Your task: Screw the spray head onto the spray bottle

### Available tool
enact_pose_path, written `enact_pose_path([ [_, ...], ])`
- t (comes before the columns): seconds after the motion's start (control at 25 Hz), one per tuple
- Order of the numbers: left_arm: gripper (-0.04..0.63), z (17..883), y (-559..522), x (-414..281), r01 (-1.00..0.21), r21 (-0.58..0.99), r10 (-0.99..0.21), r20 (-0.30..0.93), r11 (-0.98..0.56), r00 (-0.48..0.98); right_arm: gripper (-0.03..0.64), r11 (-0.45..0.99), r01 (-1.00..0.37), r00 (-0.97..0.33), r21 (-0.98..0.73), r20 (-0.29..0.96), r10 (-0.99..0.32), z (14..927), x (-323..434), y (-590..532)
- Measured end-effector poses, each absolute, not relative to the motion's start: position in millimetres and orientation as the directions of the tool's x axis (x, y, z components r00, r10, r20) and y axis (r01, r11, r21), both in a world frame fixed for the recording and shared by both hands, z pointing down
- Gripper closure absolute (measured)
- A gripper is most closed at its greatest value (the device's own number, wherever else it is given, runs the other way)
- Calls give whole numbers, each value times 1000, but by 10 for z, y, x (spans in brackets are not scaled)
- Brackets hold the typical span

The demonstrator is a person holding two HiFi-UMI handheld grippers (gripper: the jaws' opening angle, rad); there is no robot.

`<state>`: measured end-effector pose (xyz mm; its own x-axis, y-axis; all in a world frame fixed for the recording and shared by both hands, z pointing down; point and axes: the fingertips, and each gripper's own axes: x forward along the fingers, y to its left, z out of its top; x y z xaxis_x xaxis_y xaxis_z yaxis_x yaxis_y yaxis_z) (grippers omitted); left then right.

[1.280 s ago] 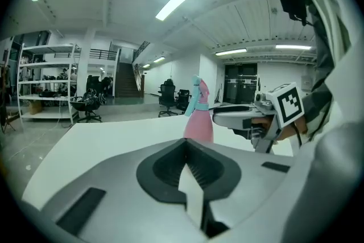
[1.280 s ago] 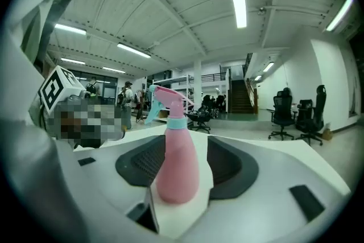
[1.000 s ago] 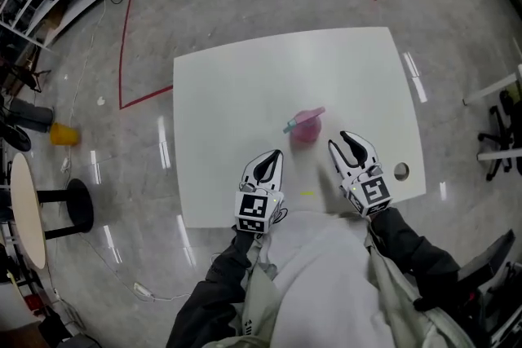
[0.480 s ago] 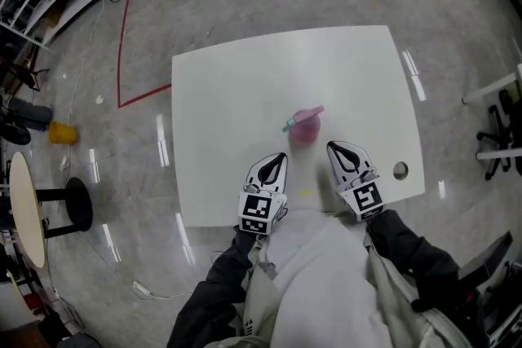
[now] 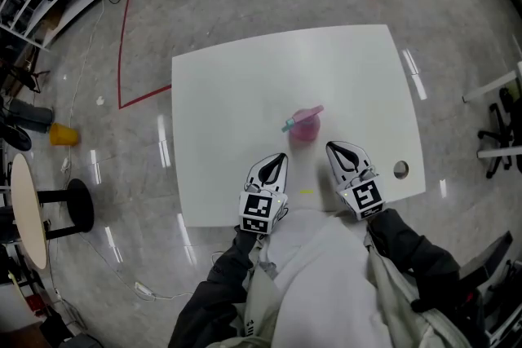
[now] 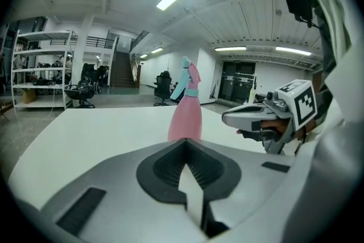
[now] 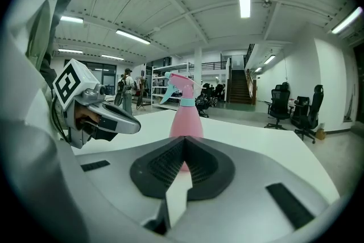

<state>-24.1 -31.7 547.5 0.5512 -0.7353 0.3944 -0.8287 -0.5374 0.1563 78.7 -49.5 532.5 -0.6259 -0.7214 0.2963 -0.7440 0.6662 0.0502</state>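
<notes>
**Bottle upright, both tongs closed and empty**

Your left gripper [image 5: 277, 158] and right gripper [image 5: 333, 147] sit at the near edge of the table [image 5: 236, 85], jaws pressed together, gripping nothing. The pink spray bottle [image 5: 306, 129] stands just beyond and between them, touching neither. Its walls are opaque, so you can't tell its contents. The gripper views show it upright, long axis vertical, with the spray head [image 6: 188, 73] on top. The head view shows the teal end pointing to your left.

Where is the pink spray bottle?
Head view: the spray bottle stands upright on the white table, just beyond and between the left gripper and right gripper.
</notes>
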Motion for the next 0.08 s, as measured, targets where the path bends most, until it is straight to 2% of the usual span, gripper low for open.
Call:
enact_pose_path([
  [0.08, 589, 5506, -309, -241, -829, 154, -733, 400, -538, 550, 621, 667, -743, -626, 48, 301, -719, 5341, 796, -491],
])
